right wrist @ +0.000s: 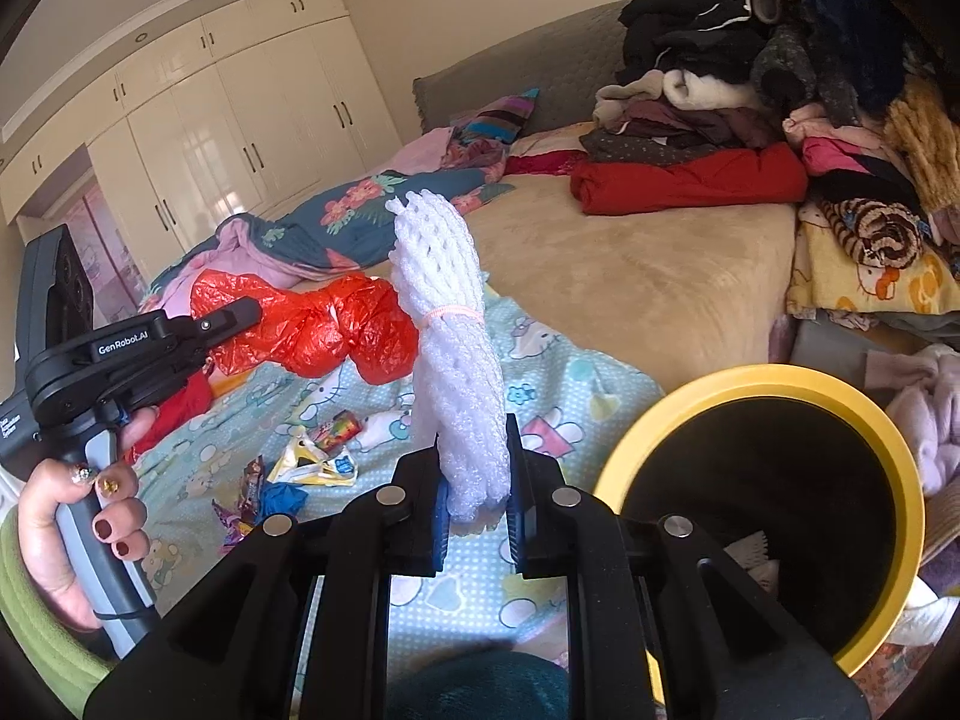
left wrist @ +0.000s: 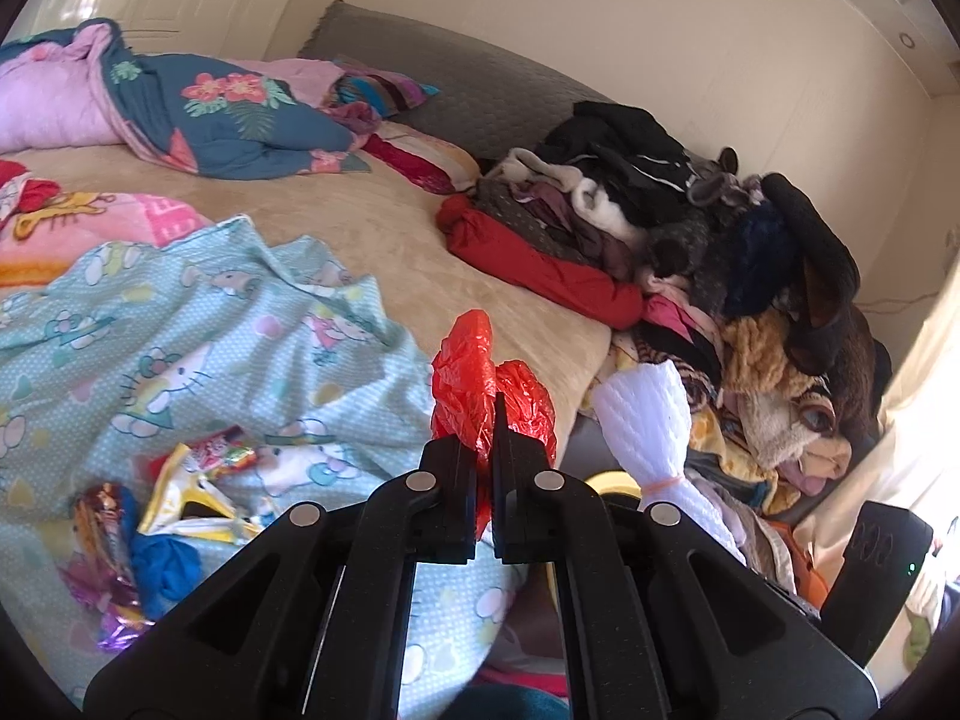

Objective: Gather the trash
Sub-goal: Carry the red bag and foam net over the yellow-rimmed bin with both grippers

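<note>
Bedroom, unmade bed (right wrist: 630, 276) with beige cover, heaped clothing at the far side, pale wardrobes behind.

Item 1: left gripper (left wrist: 486, 456), jaws clamped on a crumpled red plastic bag (left wrist: 474, 378), held above the bed.

Item 2: right gripper (right wrist: 477, 480), jaws pressed against a white foam net bundle (right wrist: 444, 300) tied with a rubber band, standing upright between them.

Item 3: yellow-rimmed bin (right wrist: 750, 381), just right of the right gripper, beside the bed. Contents: a few white scraps low inside (the rest too dark to tell).

Item 4: loose trash on the cartoon-print sheet (left wrist: 180, 330), namely snack wrappers (left wrist: 192, 480) and a blue scrap (left wrist: 165, 564), not yet collected.

Risks, as judged: the foam bundle is tall and gripped only at its base, so it may tip and land outside the rim on release. The red bag is light and bulky, gripped by a thin fold; it could slip out or drift past the bin mouth.
</note>
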`<state>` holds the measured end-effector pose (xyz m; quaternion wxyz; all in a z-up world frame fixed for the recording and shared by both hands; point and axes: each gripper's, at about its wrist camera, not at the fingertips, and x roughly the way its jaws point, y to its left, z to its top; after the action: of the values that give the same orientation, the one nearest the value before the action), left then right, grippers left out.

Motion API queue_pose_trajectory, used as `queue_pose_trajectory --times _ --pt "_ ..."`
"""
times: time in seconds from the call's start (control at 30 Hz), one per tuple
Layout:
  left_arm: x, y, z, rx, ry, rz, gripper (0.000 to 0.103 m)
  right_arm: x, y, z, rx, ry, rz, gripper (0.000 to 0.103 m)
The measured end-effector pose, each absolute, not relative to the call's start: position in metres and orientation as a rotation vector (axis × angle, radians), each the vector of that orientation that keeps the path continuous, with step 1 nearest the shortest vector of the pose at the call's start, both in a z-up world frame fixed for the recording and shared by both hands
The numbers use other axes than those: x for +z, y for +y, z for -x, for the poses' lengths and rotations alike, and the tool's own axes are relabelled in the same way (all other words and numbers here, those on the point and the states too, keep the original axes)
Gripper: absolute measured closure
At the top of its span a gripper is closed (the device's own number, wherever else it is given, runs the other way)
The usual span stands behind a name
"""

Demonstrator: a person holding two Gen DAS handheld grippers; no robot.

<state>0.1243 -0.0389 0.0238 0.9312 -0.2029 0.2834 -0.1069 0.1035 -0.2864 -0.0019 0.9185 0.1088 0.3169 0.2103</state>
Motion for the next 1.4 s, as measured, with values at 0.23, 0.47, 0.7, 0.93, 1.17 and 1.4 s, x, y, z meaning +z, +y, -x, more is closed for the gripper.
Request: queue_pose_trajectory --times 0.23,0.47,0.7,0.93,1.17,1.4 --pt "0.022 -0.067 -0.126 -0.262 0.596 0.372 0.103 -0.003 -0.312 -0.099 0.394 0.643 -0.243 0.088" --pt "0.02 -0.093 -0.125 -0.292 0.613 0.336 0.103 -0.008 -0.338 -0.097 0.351 0.64 -0.266 0.088" --pt "0.017 -0.117 -0.127 -0.331 0.633 0.304 0.103 -0.013 -0.364 -0.093 0.29 0.632 -0.29 0.088" --pt "0.007 -0.144 -0.127 -0.375 0.662 0.268 0.103 -0.017 -0.392 -0.091 0.221 0.619 -0.301 0.088" --pt "-0.006 -0.17 -0.127 -0.418 0.698 0.232 0.102 -0.029 -0.422 -0.092 0.154 0.631 -0.33 0.088" --pt "-0.021 -0.197 -0.128 -0.459 0.743 0.181 0.102 -0.046 -0.445 -0.095 0.095 0.663 -0.36 0.088"
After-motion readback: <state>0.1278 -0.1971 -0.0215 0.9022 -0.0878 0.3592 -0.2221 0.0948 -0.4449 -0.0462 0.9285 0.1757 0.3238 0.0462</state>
